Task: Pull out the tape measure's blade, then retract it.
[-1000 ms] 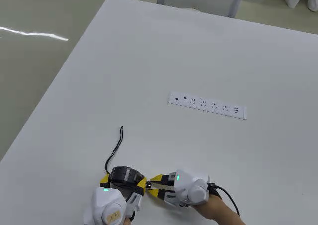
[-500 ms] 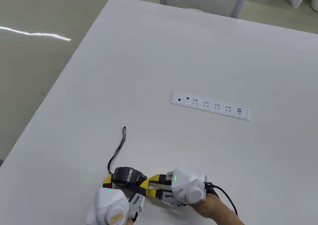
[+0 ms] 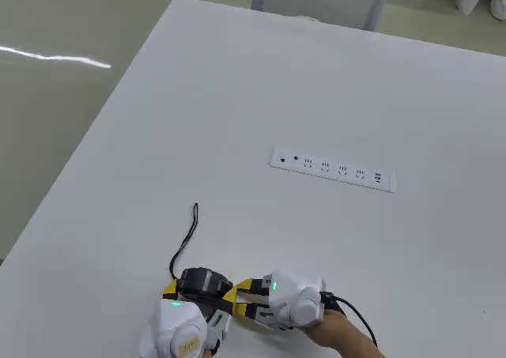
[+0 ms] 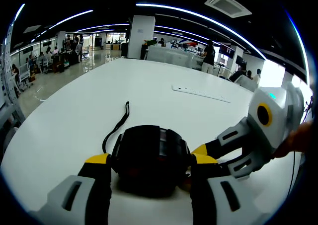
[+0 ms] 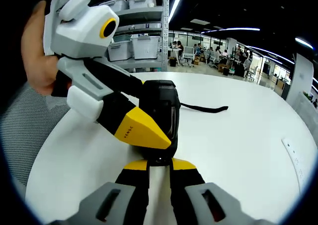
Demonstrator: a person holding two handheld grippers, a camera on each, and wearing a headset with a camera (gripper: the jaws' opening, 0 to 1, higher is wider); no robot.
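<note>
Head view: rounded black tape measure (image 3: 203, 282), clamped.

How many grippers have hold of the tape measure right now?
2. The left gripper clamps the tape measure by its sides; the right gripper pinches its front lower edge, jaws nearly together.
</note>
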